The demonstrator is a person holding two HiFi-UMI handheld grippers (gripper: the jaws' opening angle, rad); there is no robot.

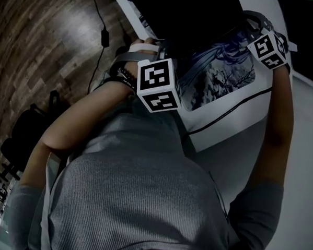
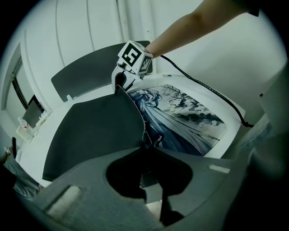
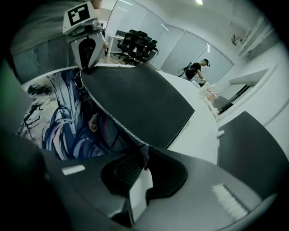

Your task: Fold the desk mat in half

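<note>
The left gripper (image 2: pixel 145 146) and right gripper (image 3: pixel 143 151) are each clamping 1 corner of the thin, black-backed desk mat with a blue printed picture (image 2: pixel 180 113), which is draping half-lifted over the white table (image 3: pixel 198 131). It is looking light and floppy, so the stitched corners are suiting the grip.

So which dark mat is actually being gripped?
The desk mat showing printed artwork, its edge pinched by left gripper and right gripper; the plain mat lies flat beyond.

An office: a cluster of black chairs (image 3: pixel 135 43), glass partition walls (image 3: pixel 180 49) and white desks (image 3: pixel 198 131).
</note>
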